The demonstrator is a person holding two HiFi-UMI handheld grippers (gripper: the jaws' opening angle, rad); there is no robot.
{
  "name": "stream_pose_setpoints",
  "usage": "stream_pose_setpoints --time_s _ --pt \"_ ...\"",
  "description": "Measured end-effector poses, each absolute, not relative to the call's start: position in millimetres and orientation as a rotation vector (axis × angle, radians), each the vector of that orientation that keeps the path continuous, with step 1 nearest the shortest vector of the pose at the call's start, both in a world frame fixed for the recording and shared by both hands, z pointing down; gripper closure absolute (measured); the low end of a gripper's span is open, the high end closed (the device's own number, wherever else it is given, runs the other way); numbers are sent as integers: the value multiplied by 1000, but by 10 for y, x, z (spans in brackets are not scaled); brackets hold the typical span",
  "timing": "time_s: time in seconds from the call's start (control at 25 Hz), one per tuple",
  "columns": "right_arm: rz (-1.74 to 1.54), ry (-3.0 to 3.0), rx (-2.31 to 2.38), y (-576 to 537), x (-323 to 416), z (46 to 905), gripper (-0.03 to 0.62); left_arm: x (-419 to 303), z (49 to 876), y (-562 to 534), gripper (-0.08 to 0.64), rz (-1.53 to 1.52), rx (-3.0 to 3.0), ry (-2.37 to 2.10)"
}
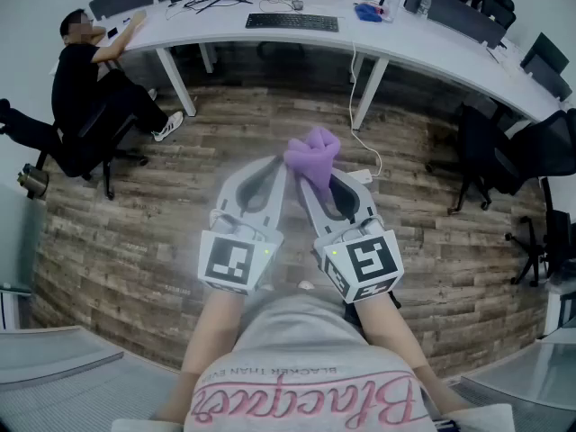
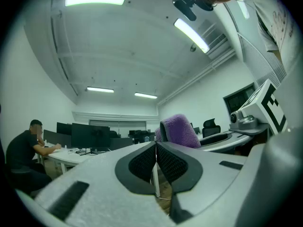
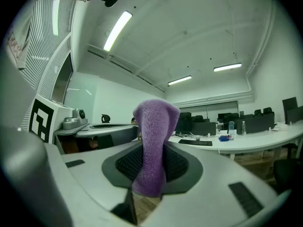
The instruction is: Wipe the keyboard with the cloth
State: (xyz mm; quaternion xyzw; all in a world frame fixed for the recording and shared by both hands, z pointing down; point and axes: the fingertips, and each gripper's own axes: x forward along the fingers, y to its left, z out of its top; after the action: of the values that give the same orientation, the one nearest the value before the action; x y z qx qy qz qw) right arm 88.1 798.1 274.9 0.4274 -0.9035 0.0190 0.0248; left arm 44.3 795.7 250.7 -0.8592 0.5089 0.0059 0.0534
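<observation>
**Cloth in the right gripper, keyboard far off on the desk.**
The purple cloth (image 3: 152, 145) is pinched between the closed jaws of the right gripper (image 1: 315, 180), and it stands bunched up past their tips. The left gripper (image 2: 155, 148) lies just beside it, jaws pressed together with nothing between them. The keyboard (image 1: 292, 22) rests on the long white desk (image 1: 423, 39), well apart from both grippers, across a wood-plank floor (image 1: 135, 232). A person (image 1: 90, 79) sits at the desk's left end.
</observation>
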Motion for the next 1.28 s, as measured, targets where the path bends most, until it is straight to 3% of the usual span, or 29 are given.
stream_pose_setpoints --time_s 0.72,1.28 --pt "104 -2849 1274 7827 1419 2851 502 946 2639 7808 554 -27 -2577 1598" --pt "134 -2862 1267 6989 1242 2917 502 732 2716 6931 554 -22 -2583 1601"
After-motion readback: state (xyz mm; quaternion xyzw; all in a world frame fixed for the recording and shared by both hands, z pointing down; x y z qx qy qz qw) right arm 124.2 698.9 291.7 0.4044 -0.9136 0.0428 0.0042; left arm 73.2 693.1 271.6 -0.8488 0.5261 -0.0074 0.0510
